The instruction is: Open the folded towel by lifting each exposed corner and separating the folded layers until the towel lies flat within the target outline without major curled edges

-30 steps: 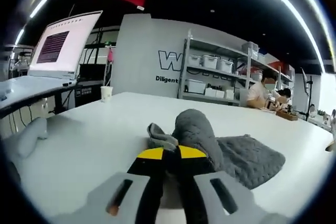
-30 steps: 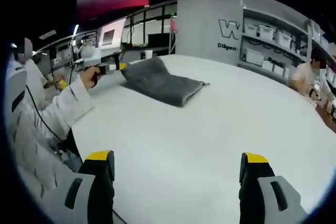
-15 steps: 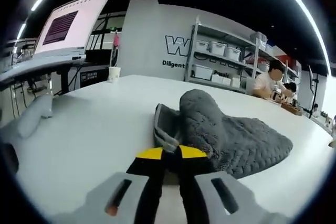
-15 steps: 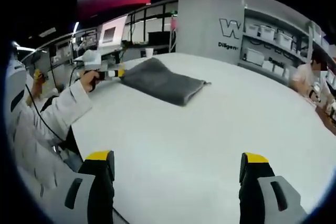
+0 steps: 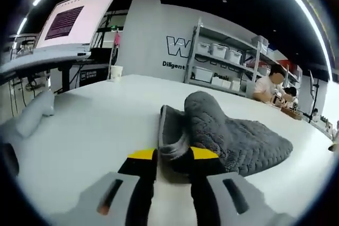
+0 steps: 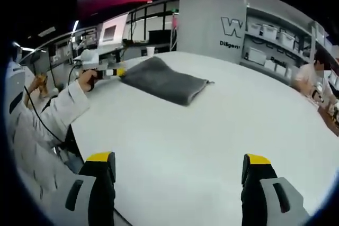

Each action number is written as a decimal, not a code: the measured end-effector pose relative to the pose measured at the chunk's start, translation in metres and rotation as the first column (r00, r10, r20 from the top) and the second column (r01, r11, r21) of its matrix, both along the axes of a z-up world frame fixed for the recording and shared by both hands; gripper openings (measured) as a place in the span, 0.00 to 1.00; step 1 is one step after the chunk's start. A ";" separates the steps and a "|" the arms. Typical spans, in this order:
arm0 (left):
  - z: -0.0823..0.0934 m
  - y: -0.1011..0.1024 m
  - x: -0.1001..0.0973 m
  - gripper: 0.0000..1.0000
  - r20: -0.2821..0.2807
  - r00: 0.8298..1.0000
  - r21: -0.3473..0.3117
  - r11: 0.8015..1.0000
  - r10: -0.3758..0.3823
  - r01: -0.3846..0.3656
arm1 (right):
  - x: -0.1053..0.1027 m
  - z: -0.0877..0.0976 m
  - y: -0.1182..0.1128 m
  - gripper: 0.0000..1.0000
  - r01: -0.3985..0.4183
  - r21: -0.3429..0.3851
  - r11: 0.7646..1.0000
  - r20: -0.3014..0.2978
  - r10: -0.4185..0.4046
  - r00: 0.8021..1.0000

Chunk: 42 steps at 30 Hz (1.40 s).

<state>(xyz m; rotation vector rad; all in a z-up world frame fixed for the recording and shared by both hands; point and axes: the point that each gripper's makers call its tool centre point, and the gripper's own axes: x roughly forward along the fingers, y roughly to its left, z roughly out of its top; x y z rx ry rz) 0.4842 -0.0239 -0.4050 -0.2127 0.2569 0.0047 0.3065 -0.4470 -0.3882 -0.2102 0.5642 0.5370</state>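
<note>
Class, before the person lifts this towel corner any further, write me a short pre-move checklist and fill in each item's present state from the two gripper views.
1. Left gripper has the towel corner between its jaws: ok; grey fabric sits in the gap, though the jaws look slightly parted.
2. Grip is firm enough to lift: cannot tell.
3. Right gripper is free to help: ok; its jaws stand wide apart over bare table, well away from the towel.
4. Towel is unfolded: not ok; it lies folded, with a raised hump near the left gripper.
5. Target outline is visible on the table: cannot tell; no marking shows.
6. Table around the towel is free of obstacles: ok.
</note>
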 end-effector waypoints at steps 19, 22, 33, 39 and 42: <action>0.014 -0.032 -0.034 0.99 -0.061 0.960 0.014 0.961 -0.273 0.275 | 0.005 -0.001 0.016 0.99 -0.009 -0.002 1.000 -0.006 0.009 1.000; 0.016 -0.040 -0.043 0.99 -0.067 0.947 0.007 0.949 -0.316 0.317 | 0.007 -0.002 0.019 0.99 -0.007 -0.001 1.000 -0.009 0.007 1.000; 0.024 -0.055 -0.072 0.99 -0.094 0.912 0.044 0.913 -0.400 0.405 | 0.036 0.006 0.030 0.97 -0.014 0.026 1.000 0.024 0.013 1.000; 0.030 -0.054 -0.086 0.99 -0.086 0.905 0.051 0.906 -0.416 0.421 | 0.072 0.021 0.043 0.88 -0.056 0.041 0.998 0.093 0.052 0.994; 0.031 -0.050 -0.091 0.99 -0.084 0.906 0.049 0.907 -0.415 0.419 | 0.091 0.022 0.047 0.80 -0.062 0.048 0.997 0.107 0.057 0.993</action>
